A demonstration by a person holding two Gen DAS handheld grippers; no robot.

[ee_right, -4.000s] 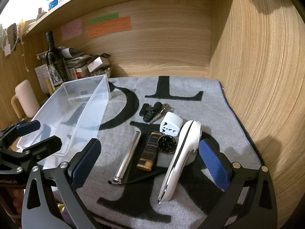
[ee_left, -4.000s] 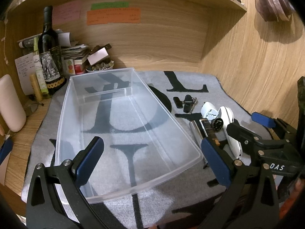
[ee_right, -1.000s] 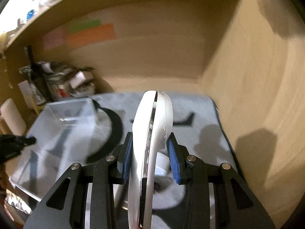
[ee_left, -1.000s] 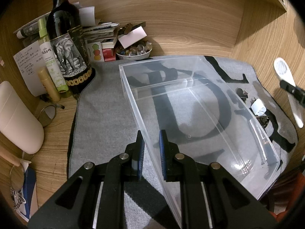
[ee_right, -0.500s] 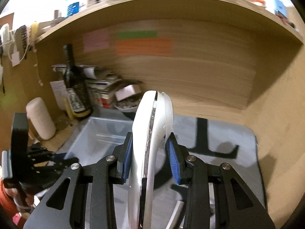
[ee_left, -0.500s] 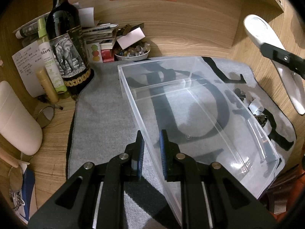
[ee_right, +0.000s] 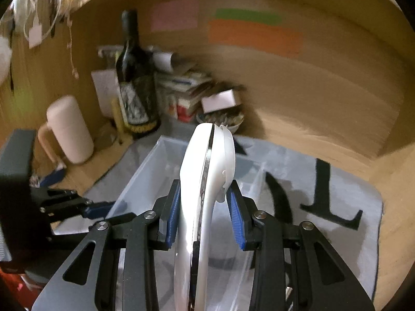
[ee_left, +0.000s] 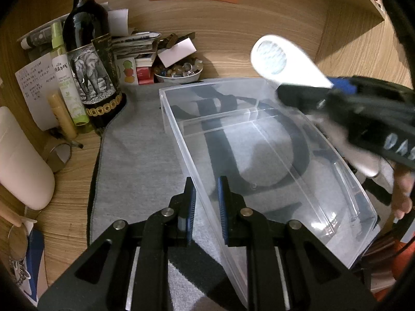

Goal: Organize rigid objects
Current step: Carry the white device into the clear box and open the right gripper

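Observation:
A clear plastic bin (ee_left: pixel 298 178) with an inner divider lies on the grey mat (ee_left: pixel 140 160). My left gripper (ee_left: pixel 205 202) is shut on the bin's near left wall. My right gripper (ee_right: pixel 205 207) is shut on a long white handheld device (ee_right: pixel 207 171) and holds it in the air above the bin (ee_right: pixel 145 181). In the left wrist view the device's round white head (ee_left: pixel 272 57) hangs over the bin's far right corner, with the right gripper (ee_left: pixel 337 88) behind it. The bin holds nothing.
A dark wine bottle (ee_left: pixel 88 59), a green spray bottle (ee_left: pixel 67 77), stacked papers and a bowl of small stones (ee_left: pixel 179 72) crowd the back left. A pale cylinder (ee_left: pixel 20 160) lies at the left. Wooden walls close the back and right.
My right gripper has carried the white device leftward from the mat's right side to above the bin. My left gripper stays clamped on the bin wall.

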